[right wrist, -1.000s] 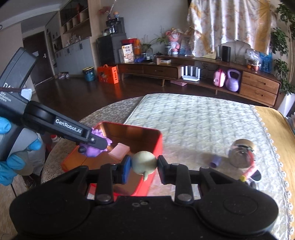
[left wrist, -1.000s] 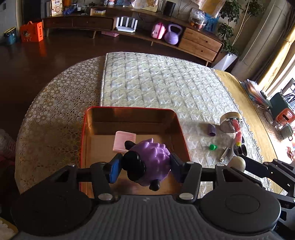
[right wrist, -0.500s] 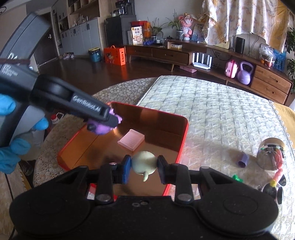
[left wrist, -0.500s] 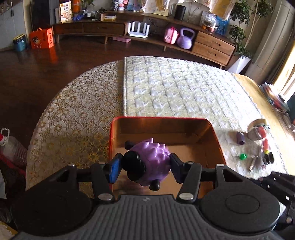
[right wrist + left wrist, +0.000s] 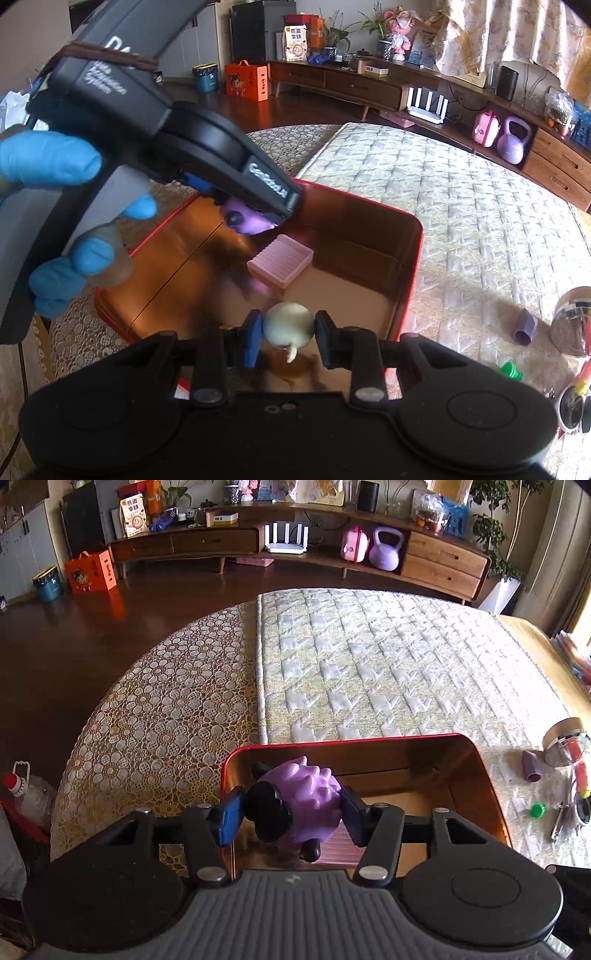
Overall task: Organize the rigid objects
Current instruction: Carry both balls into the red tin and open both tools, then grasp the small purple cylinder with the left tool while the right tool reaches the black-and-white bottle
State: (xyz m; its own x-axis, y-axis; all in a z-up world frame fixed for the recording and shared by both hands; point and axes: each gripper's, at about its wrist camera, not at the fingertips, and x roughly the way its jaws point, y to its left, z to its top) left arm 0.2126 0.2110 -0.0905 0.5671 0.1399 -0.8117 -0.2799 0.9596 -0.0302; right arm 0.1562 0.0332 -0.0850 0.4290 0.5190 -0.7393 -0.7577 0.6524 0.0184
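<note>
Left wrist view: the purple sheep toy is clamped across its knobbly body by the left gripper and is judged light and rigid. A small cream onion-shaped piece, judged smooth and liable to slip, is pinched at its widest part by the right gripper.

Lighting: daylight from curtained windows beyond the claws, right side. Glare on the red tin (copper floor mirror-like). Fisheye bending at edges; near gloved hand blurred.
</note>
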